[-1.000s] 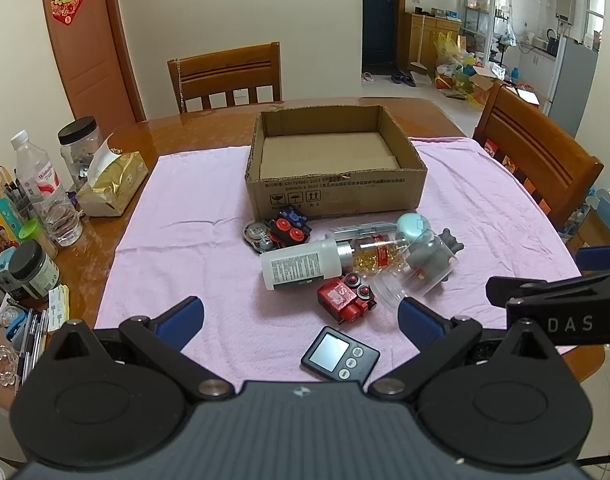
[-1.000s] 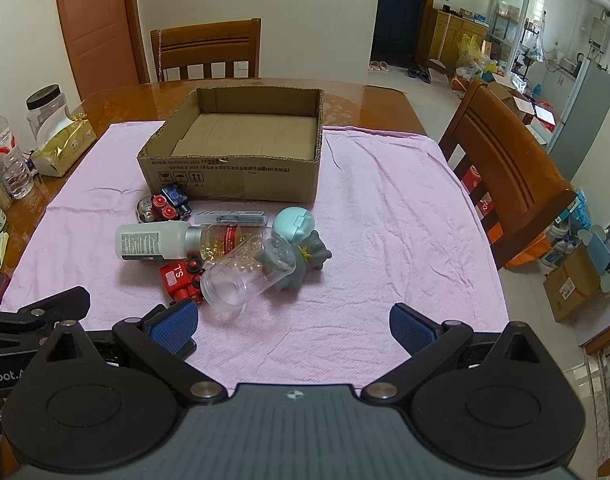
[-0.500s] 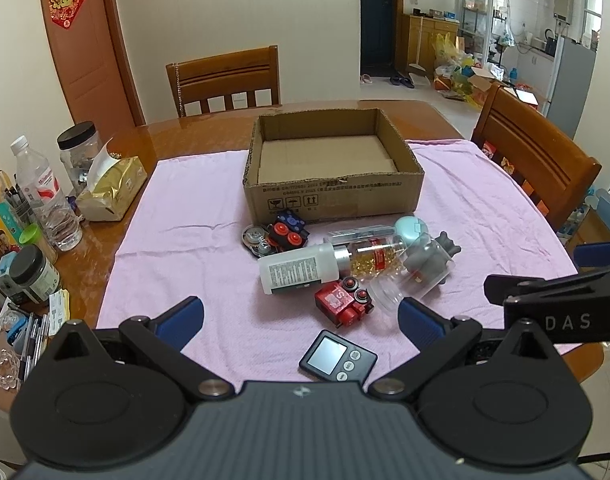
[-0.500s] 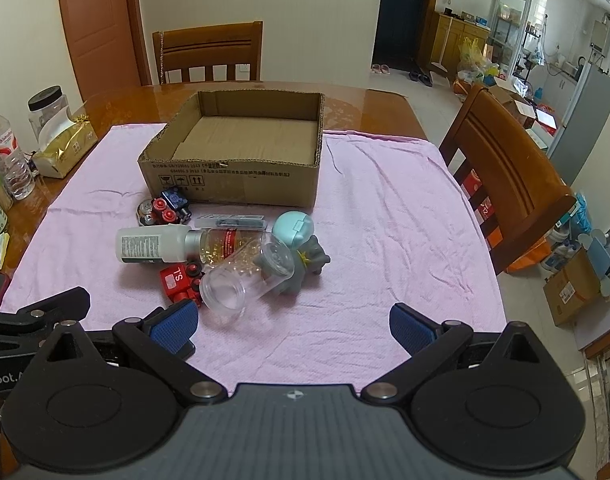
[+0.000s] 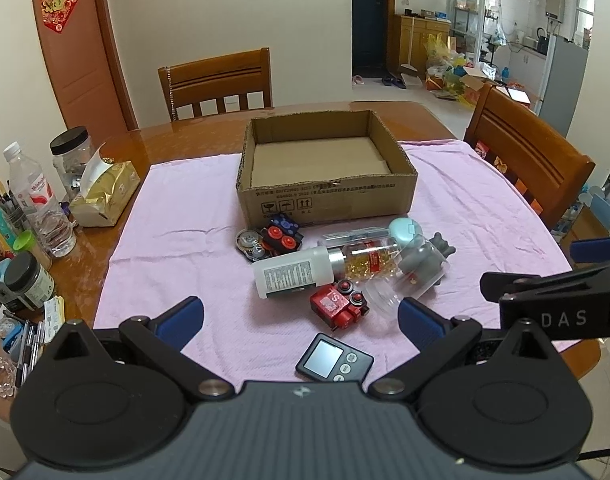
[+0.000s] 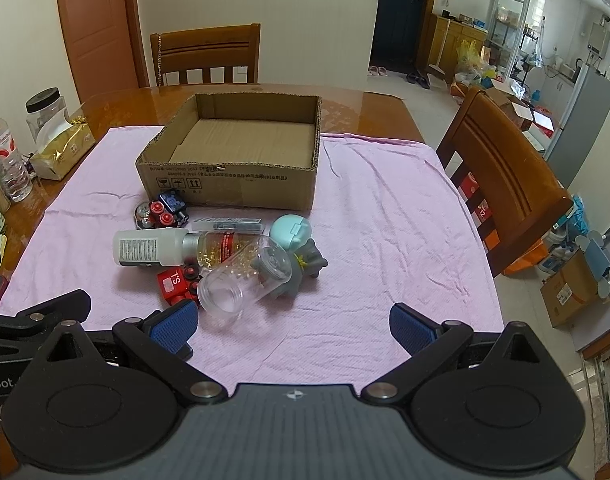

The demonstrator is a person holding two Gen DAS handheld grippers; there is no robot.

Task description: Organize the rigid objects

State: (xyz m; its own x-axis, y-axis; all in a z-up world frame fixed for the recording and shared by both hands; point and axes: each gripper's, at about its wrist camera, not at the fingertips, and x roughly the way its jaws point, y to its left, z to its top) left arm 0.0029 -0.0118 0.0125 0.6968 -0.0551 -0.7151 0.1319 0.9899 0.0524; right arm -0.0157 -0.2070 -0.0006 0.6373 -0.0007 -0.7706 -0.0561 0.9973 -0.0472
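Both grippers hovering above the near edge of the table, fingers spread wide and holding nothing: left gripper [image 5: 301, 314], right gripper [image 6: 291, 326]. Open cardboard box [image 5: 325, 178] toward the far middle of the pink cloth [image 5: 177, 216], nothing inside but loose cardboard sheets on its floor. Just in front of the box's near wall, a touching cluster: a dark toy with red wheels [image 5: 281, 235] beside a round metal piece [image 5: 249, 242] at the left, a white bottle [image 5: 291, 274] lying on its side, an amber-filled capsule bottle [image 5: 367, 262] end to end with it, a flat clear case [image 6: 227, 225] behind, a teal round container [image 6: 291, 230], a grey toy figure [image 6: 307, 266], a clear jar [image 6: 241, 280] lying mouth toward the near edge, and a red toy [image 5: 337, 304] in front. Seen only from the left wrist: a small black timer [image 5: 334, 363] alone near the cloth's near edge, and clutter along the table's left edge, including a gold tissue pack [image 5: 105, 196] and a water bottle [image 5: 37, 202]. Seen better from the right wrist: the jar's open mouth and the bare right half of the cloth.
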